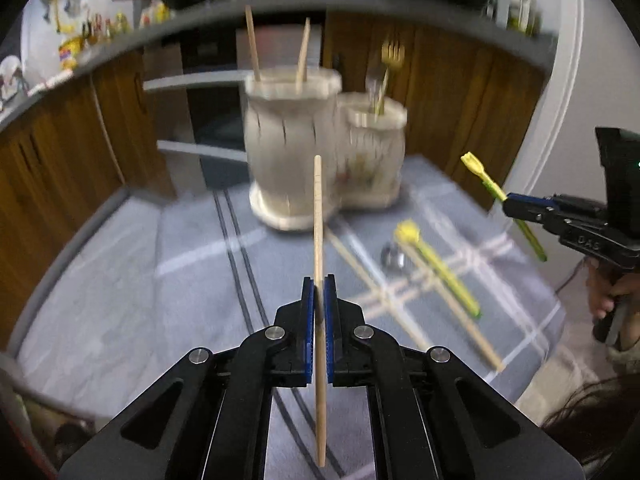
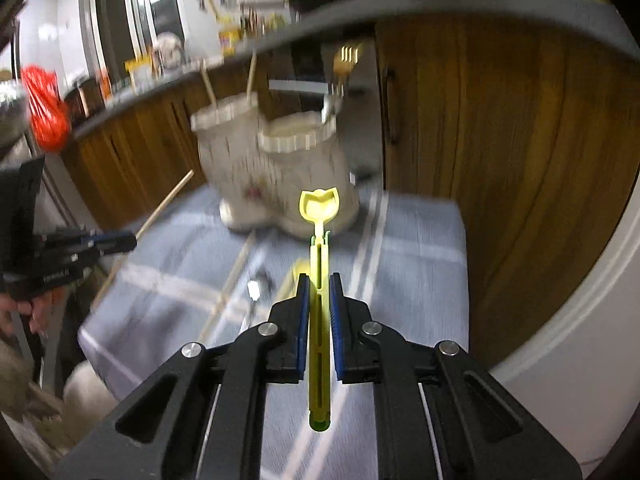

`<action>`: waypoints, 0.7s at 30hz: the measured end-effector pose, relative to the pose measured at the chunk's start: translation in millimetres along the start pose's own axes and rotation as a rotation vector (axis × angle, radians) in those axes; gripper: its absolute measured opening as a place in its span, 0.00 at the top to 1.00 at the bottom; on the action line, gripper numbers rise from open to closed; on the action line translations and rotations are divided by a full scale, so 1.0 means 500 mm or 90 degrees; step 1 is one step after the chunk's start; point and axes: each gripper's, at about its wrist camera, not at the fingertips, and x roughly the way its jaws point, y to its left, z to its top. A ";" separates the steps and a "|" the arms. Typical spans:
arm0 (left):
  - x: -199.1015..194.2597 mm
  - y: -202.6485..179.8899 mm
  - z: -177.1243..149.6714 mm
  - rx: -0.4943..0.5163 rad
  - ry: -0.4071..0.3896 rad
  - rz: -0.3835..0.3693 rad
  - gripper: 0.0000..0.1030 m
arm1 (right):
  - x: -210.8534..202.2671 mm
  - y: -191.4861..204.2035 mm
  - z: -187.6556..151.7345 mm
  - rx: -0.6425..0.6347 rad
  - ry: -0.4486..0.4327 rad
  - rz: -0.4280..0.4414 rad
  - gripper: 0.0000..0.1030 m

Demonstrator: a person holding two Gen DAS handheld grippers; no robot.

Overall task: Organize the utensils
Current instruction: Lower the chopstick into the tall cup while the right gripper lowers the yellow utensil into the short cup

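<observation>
Left wrist view. The left claw (image 1: 319, 292) is clamped on a wooden chopstick (image 1: 318, 216), gripped part-way along so that the long end projects forward toward the holders; that hold suits lowering it endwise into an opening. Ahead on the bench (image 1: 120, 280), covered by a grey-blue checked cloth, stands a cream two-part utensil holder. The taller compartment (image 1: 290, 140) already carries two wooden sticks upright; the shorter compartment (image 1: 376, 148), joined to its side, carries forks. That sorting suggests the chopstick belongs in the taller one. Still lying on the cloth, near the holder: another chopstick (image 1: 452, 304), a yellow-green utensil (image 1: 440, 268) and a small metal object I cannot identify. At the right edge, the right claw (image 1: 510, 204) holds a yellow scoop-ended utensil (image 1: 486, 178) clear of the bench.

Right wrist view. The right claw (image 2: 319, 292) is closed on the yellow utensil (image 2: 319, 248), handle between the pads, scoop end (image 2: 319, 204) forward and lined up with the shorter compartment (image 2: 298, 138), the likely destination. The taller compartment (image 2: 228, 136) stands behind and to its left. The left claw (image 2: 120, 242) appears at the left edge with its chopstick (image 2: 160, 212) slanting upward. Both items are held in the air; neither is yet deposited.
</observation>
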 end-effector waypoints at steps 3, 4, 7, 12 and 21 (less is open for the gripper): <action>-0.025 0.009 0.035 -0.007 -0.064 -0.006 0.95 | -0.007 -0.002 0.040 0.011 -0.057 0.012 0.91; -0.032 0.013 0.047 -0.011 -0.083 -0.011 0.95 | -0.007 -0.004 0.050 0.015 -0.070 0.014 0.91; -0.036 0.021 0.083 -0.018 -0.121 -0.019 0.95 | -0.001 -0.006 0.091 0.028 -0.113 0.024 0.91; -0.028 0.030 0.134 -0.030 -0.167 -0.031 0.95 | 0.017 -0.004 0.153 0.033 -0.153 0.045 0.91; 0.017 0.057 0.245 -0.060 -0.242 -0.070 0.95 | 0.077 -0.010 0.239 0.079 -0.213 0.107 0.91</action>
